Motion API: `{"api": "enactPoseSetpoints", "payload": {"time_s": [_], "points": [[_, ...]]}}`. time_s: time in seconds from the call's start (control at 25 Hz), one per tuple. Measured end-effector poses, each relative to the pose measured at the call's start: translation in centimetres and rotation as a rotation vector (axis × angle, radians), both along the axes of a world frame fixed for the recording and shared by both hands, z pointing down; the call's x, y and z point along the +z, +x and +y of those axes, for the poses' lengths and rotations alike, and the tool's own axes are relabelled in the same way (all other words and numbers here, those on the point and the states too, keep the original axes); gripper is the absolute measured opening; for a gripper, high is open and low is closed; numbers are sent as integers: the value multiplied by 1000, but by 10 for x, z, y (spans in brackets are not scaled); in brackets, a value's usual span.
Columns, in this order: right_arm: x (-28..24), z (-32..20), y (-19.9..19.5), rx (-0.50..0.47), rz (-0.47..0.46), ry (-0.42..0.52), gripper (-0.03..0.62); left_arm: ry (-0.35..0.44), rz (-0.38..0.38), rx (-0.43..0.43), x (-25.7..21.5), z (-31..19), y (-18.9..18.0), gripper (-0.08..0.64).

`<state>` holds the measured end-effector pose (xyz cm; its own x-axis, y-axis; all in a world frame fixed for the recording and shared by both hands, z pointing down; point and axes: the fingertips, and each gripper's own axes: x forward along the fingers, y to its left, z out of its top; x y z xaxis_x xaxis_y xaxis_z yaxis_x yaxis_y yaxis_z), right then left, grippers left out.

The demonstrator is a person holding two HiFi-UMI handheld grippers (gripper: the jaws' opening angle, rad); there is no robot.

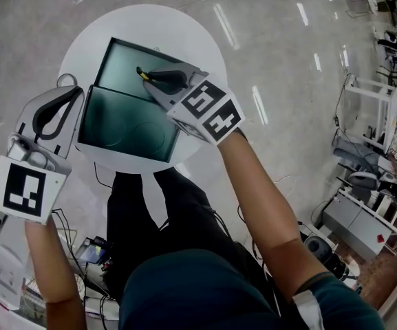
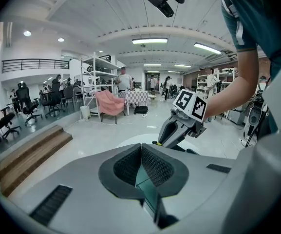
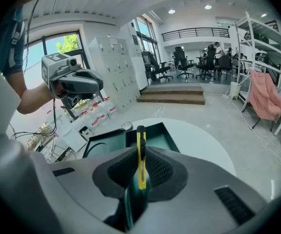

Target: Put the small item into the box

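A round white table (image 1: 205,43) stands on a glossy pale floor. On it lies an open dark green box (image 1: 126,119), its two shallow halves side by side, one near and one far. The right gripper (image 1: 145,75) hangs over the far half, with a small item (image 1: 142,73), yellow and black, at its tip. The left gripper (image 1: 74,91) is at the table's left edge, just beside the near half. Shelving and equipment crowd the right side.

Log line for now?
right gripper: shut on yellow cutter, above box | left gripper: shut, empty, left of box | cutter: not in box
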<state>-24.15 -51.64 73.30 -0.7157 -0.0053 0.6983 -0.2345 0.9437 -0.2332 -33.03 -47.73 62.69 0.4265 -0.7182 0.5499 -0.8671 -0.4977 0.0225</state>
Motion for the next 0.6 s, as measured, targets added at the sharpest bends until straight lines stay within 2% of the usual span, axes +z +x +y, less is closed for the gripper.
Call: {"api": "enactPoseSetpoints", "payload": {"time_s": [0.32, 0.6], "points": [[26, 6, -2, 13, 34, -23, 65, 3, 3, 5, 12, 9, -4, 21], [27, 0, 0, 30, 63, -14, 66, 24, -7, 16, 1, 5, -5, 21]]}}
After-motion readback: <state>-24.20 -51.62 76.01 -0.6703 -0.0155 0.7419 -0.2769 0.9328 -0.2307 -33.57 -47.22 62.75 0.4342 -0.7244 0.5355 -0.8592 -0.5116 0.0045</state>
